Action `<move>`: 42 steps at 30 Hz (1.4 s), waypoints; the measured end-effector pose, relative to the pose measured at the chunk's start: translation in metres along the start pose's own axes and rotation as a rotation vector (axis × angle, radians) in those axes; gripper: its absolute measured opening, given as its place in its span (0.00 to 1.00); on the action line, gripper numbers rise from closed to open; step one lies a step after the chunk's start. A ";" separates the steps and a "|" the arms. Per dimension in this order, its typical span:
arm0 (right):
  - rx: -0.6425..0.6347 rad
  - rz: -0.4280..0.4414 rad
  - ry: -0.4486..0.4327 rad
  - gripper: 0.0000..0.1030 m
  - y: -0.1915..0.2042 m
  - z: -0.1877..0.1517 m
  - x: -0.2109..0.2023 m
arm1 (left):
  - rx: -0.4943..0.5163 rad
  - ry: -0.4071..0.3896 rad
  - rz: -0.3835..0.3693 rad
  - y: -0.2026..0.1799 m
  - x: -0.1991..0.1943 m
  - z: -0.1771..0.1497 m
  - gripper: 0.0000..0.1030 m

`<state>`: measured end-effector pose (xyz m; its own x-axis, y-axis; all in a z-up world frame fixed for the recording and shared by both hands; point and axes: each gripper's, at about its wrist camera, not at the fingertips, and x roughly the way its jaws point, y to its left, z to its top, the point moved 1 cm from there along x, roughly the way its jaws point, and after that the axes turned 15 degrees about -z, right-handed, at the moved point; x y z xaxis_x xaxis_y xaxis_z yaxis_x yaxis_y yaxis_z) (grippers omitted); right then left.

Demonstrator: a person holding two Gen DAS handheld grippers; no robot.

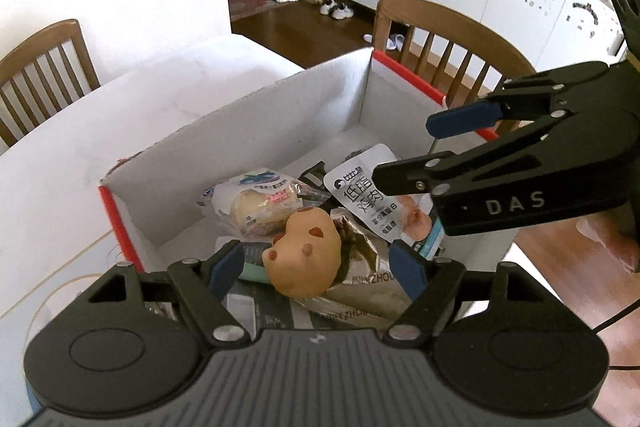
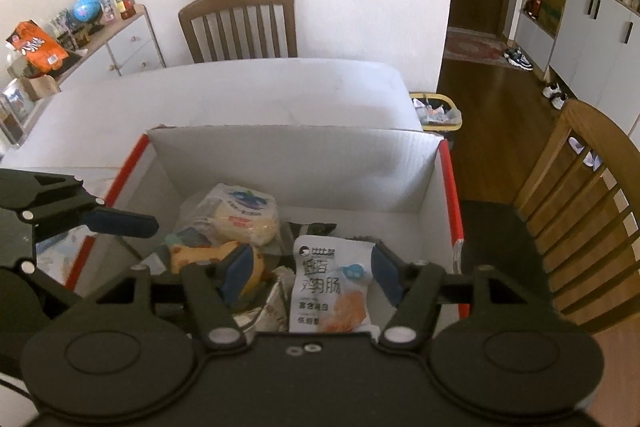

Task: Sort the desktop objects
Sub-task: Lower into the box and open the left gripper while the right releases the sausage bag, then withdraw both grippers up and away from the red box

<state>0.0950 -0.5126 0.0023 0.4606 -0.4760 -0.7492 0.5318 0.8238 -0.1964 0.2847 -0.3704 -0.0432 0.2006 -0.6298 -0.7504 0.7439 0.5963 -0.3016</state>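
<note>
Both grippers hang over the cardboard box [image 2: 288, 163] on the table [image 2: 240, 87]. The left gripper [image 1: 320, 267] has its fingers apart above the tan toy [image 1: 308, 251]. The right gripper [image 2: 312, 271] has its fingers apart above the white pouch [image 2: 328, 287], gripping nothing.

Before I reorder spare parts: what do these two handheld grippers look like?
Both match. The left gripper and the right gripper have matte black linkage arms, silver pivot screws, blue finger pads and round black discs on a ribbed dark body. White letters "DAS" mark the right one's side.
</note>
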 end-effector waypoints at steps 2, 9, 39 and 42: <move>0.006 0.009 -0.010 0.64 0.000 -0.001 -0.008 | 0.003 -0.014 -0.001 -0.003 -0.007 -0.002 0.77; 0.028 0.033 -0.049 0.65 0.003 -0.005 -0.035 | 0.013 -0.055 0.009 -0.010 -0.029 -0.012 0.80; 0.115 0.089 -0.221 0.97 0.014 -0.042 -0.102 | -0.080 -0.236 0.063 -0.015 -0.098 -0.063 1.00; 0.136 0.100 -0.217 0.98 0.014 -0.048 -0.106 | -0.061 -0.234 0.085 -0.020 -0.103 -0.068 1.00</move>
<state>0.0196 -0.4361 0.0485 0.6496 -0.4611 -0.6045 0.5597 0.8282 -0.0302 0.2055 -0.2840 0.0002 0.4085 -0.6697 -0.6202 0.6795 0.6768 -0.2832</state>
